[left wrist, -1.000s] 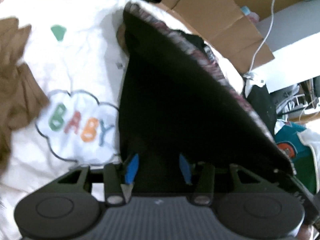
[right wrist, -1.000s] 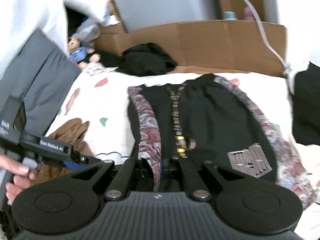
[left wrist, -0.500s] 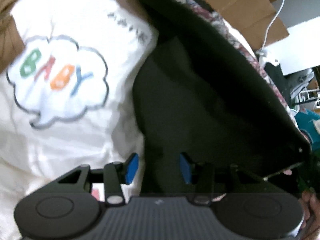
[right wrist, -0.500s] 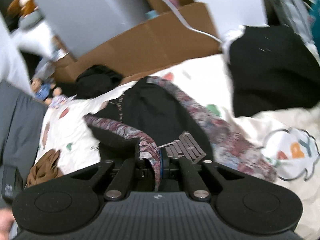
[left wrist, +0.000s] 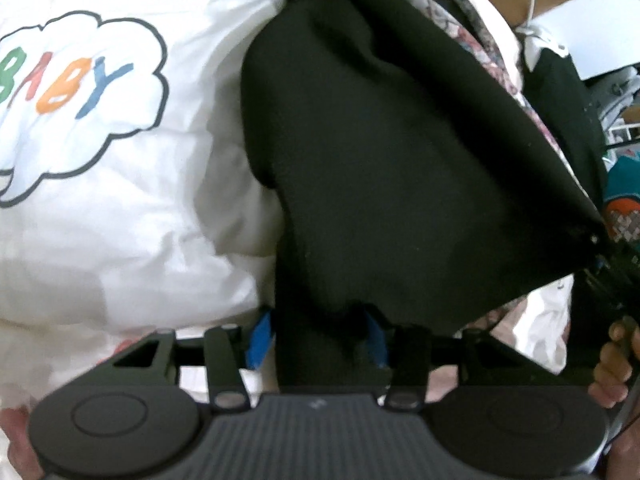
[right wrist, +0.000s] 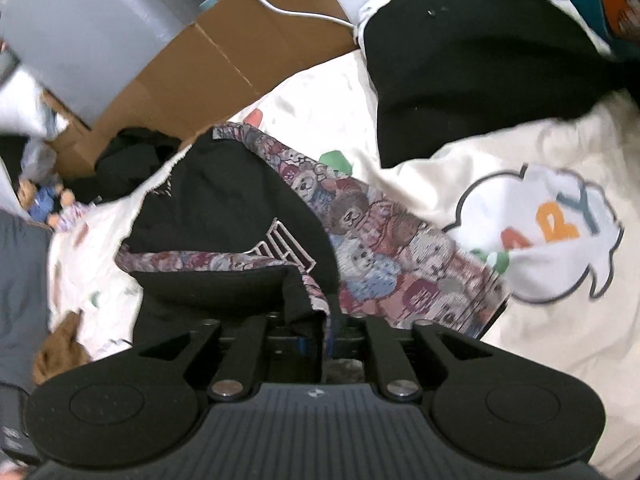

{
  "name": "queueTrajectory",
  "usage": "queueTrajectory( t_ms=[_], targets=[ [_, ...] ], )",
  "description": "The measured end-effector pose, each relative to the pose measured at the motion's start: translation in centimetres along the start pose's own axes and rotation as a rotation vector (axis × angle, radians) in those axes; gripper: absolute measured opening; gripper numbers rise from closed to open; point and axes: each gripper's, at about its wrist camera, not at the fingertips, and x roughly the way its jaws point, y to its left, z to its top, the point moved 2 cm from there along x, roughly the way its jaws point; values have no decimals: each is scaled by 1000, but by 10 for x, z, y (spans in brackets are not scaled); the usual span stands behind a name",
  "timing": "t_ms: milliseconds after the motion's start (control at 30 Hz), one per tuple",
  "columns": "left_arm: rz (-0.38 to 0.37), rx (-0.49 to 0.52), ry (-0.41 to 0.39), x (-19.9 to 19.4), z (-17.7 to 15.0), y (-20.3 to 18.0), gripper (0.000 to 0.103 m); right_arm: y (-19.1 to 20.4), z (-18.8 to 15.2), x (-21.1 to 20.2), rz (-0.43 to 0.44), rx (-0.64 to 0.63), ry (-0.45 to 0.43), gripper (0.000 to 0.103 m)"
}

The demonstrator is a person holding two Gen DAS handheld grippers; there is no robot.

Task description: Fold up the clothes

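Note:
A black garment (left wrist: 380, 160) with teddy-bear patterned trim (right wrist: 380, 240) lies partly folded on white bedding (left wrist: 120, 220) that carries a "BABY" cloud print (right wrist: 540, 232). In the left wrist view a bunch of its black cloth hangs between the blue pads (left wrist: 260, 336) of my left gripper (left wrist: 318, 336). Those jaws are opening and the pads stand just off the cloth. My right gripper (right wrist: 316, 340) is low over the garment's near edge. Its jaws are opening too, and the patterned hem still lies loose between them.
Flattened cardboard boxes (right wrist: 224, 64) and a white cable (right wrist: 304, 12) line the far side. Another black garment (right wrist: 480, 60) lies at the right, a brown one (right wrist: 56, 352) and a doll (right wrist: 44, 200) at the left. A hand (left wrist: 612, 360) shows at the right edge.
Both grippers have come down toward the bedding, laying the lifted side of the garment over. The right jaws, shut on the patterned hem before, have parted. The left jaws stand a little wider.

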Motion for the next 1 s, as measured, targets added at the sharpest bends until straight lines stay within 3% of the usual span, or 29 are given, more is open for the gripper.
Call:
queueTrajectory(
  t_ms=[100, 167, 300, 400, 700, 1000],
  targets=[
    [7, 24, 1, -1, -1, -1, 57, -5, 0, 10, -24, 7, 9, 38],
    [6, 35, 0, -4, -3, -1, 50, -9, 0, 16, -27, 9, 17, 38],
    [-13, 39, 4, -11, -7, 1, 22, -12, 0, 17, -18, -4, 2, 15],
    [5, 40, 1, -16, -10, 4, 13, -11, 0, 12, -12, -12, -14, 8],
    [-57, 39, -44, -55, -9, 11, 9, -9, 12, -15, 34, -8, -44, 5],
    [-68, 72, -23, -51, -6, 11, 8, -22, 25, -21, 4, -8, -30, 5]
  ],
)
